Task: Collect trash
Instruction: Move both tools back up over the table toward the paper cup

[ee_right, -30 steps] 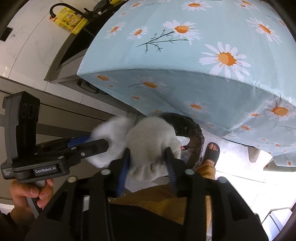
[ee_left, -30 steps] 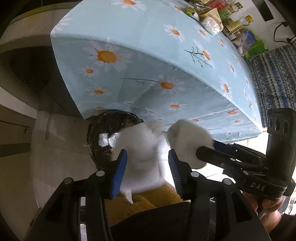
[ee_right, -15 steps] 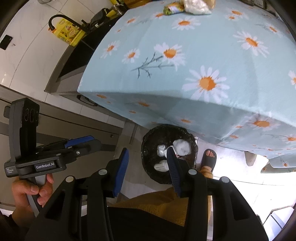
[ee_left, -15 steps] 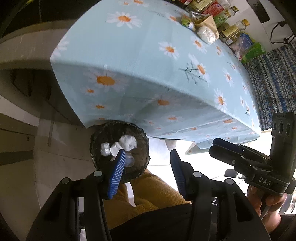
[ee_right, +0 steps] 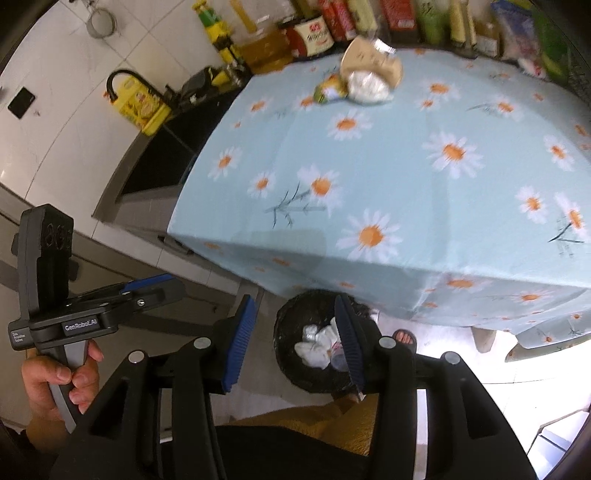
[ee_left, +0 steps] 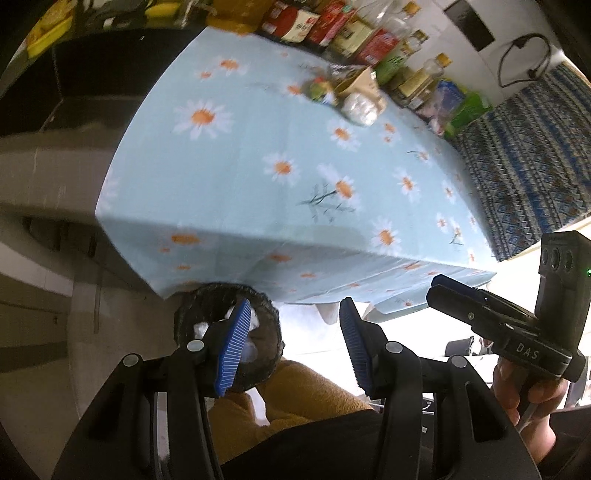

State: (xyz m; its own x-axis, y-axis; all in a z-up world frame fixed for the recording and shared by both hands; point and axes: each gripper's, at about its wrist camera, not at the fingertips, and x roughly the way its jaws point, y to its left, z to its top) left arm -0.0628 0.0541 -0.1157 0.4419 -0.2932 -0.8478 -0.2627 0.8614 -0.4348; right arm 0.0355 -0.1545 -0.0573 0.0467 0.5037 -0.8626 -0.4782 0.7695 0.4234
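Note:
A black trash bin stands on the floor under the table edge and holds white crumpled tissues. It also shows in the left wrist view, partly behind a finger. My left gripper is open and empty above the bin. My right gripper is open and empty beside it. On the far side of the daisy tablecloth lie a crumpled white wad, a brown paper bag and a yellow-green wrapper. They show in the left wrist view too.
Bottles, jars and boxes line the table's far edge. A yellow oil jug stands on the counter at left. A foot in a sandal is by the bin. A patterned blue cloth hangs at right.
Both grippers let go of their white tissue wads, which now lie in the bin. Both have since lifted and tilted up toward the tabletop.

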